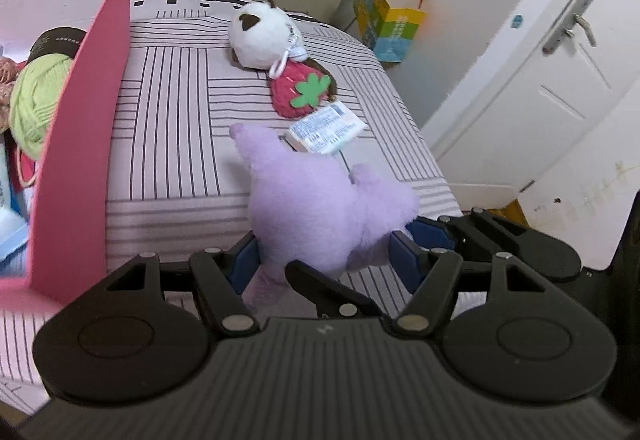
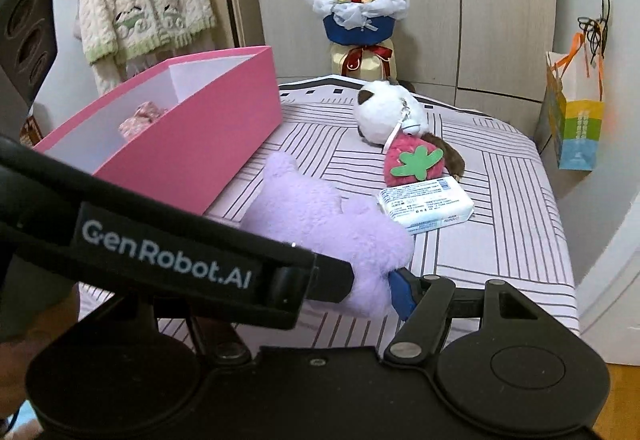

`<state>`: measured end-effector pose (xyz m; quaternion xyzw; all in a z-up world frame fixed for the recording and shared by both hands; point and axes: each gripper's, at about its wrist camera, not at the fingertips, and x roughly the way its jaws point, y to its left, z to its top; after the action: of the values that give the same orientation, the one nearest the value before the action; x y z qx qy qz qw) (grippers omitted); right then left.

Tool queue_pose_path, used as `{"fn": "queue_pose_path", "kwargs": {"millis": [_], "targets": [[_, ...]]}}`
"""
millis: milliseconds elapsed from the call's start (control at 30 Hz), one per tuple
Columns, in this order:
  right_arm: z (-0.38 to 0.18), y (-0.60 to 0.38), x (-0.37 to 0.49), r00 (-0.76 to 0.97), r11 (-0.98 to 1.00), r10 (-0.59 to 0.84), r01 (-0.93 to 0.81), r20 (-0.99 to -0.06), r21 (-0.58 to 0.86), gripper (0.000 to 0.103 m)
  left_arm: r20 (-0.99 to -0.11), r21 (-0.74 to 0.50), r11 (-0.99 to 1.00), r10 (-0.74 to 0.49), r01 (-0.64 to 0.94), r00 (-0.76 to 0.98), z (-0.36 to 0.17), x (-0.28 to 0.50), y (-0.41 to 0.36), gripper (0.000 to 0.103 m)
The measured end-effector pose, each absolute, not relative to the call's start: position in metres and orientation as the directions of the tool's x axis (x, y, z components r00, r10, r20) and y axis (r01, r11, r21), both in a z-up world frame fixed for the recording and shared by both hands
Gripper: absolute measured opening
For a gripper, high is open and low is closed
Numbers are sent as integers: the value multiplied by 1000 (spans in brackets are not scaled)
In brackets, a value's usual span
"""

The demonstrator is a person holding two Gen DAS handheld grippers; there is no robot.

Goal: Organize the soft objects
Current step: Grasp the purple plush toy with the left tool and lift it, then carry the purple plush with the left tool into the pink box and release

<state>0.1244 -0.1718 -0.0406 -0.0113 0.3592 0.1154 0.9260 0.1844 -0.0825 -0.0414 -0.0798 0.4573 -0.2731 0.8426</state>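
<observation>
The left tool grips the purple star plush between its blue pads, low at 6 o'clock over the striped bed. The right tool presses one blue pad against the same plush; its other finger is hidden behind the left tool's arm, so its grip cannot be told. The pink box at 9 o'clock holds green yarn, partly cut off.
</observation>
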Motion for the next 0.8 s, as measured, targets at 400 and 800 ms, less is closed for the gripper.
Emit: {"fn": "queue_pose_path", "kwargs": {"millis": [400, 800], "targets": [[24, -142, 85, 752, 929, 263, -367, -604, -53, 73, -663, -377, 790, -594, 483, 455, 17, 138, -37, 60], [52, -81, 117, 761, 873, 410, -486, -503, -23, 74, -596, -310, 845, -530, 436, 603, 57, 138, 41, 60]]}}
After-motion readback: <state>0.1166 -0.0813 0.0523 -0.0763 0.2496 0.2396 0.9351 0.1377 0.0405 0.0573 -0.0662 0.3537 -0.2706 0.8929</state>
